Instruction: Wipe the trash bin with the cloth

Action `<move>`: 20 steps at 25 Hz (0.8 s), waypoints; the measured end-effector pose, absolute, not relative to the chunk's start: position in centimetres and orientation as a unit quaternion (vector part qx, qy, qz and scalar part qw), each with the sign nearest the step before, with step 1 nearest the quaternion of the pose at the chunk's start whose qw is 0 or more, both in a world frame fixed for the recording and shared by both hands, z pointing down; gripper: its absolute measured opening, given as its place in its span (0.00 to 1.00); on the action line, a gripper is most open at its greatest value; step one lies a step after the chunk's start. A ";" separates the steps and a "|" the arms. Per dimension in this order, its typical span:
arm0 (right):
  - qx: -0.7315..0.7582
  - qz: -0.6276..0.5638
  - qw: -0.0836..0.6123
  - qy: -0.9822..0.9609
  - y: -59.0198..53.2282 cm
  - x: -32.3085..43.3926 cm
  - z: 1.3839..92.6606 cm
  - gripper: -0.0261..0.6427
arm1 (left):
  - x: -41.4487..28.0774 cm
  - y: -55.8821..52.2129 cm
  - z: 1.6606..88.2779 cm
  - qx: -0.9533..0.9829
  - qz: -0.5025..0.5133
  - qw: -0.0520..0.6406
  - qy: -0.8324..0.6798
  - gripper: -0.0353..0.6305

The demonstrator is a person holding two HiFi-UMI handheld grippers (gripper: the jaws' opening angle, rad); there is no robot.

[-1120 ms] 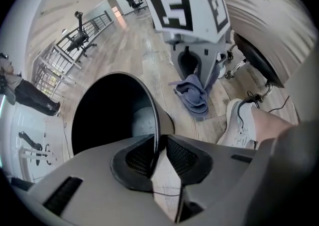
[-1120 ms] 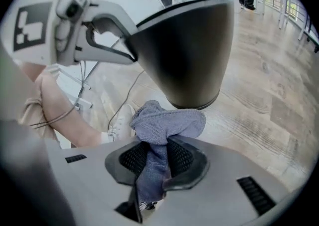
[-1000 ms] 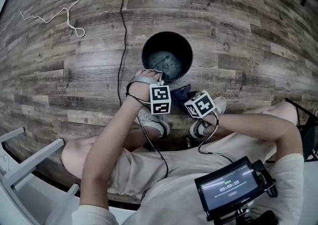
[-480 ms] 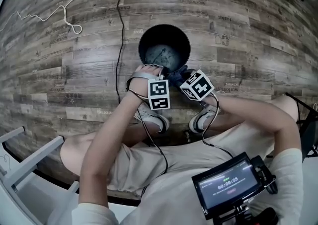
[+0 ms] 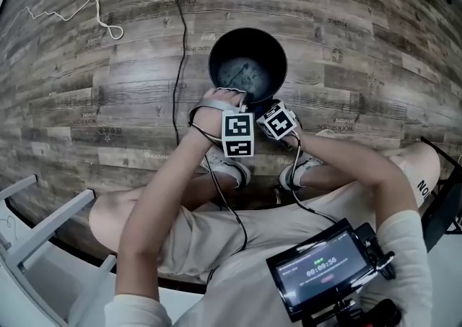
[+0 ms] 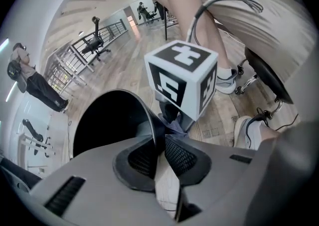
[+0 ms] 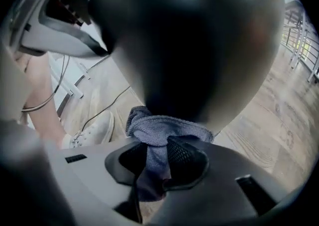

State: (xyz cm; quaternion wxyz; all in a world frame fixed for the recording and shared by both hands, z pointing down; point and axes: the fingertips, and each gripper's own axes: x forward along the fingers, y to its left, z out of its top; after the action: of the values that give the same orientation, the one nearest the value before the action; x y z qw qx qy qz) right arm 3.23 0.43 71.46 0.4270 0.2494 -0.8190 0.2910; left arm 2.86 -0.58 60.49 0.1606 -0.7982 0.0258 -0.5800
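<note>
The round black plastic trash bin (image 5: 268, 58) stands on the brown wooden floor (image 5: 108, 102). Its mouth points up and it is just in front of the person's feet. Its long way runs up and down. The dark blue fuzzy cloth (image 7: 160, 129) is bunched up at the near side of the bin, right by the outside wall.

The right gripper (image 7: 160, 146) has its jaws squeezed tight on the cloth. The wall of the bin is straight ahead of it. It is so close that it fills the top of the right gripper view. I think the next wipe has to slide the cloth along that curved wall.

The left gripper (image 6: 158, 140) is closed too. It pinches the thin rim of the bin, with one jaw inside and one outside. It looks like it keeps the bin steady. The two grippers are side by side at the near rim. The right one has the cloth, so the wiping is its job.

From the head view, the two marker cubes cover the cloth and that part of the wall. In the right gripper view the bin is a dark blur. I cannot tell how much of the cloth lies flat on it. No view shows the far outside of the bin.
</note>
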 end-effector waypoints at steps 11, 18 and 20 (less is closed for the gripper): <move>0.301 0.291 0.424 -0.803 0.7 1.8 79.7 0.17 | 2.8 -0.8 60.8 -0.801 -0.575 0.165 0.026 0.15; 0.299 0.339 0.400 -0.797 2.6 2.3 77.9 0.17 | 2.8 -0.8 60.5 -0.800 -0.574 0.172 0.036 0.15; 0.279 0.343 0.408 -0.798 3.8 2.8 76.9 0.17 | 2.5 -1.1 61.1 -0.805 -0.571 0.158 0.035 0.15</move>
State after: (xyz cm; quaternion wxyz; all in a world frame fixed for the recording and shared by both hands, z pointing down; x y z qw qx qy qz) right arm 2.76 3.83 76.86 0.4085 0.2789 -0.7984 0.3433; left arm 2.50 -1.06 61.09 0.1580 -0.8047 0.0350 -0.5712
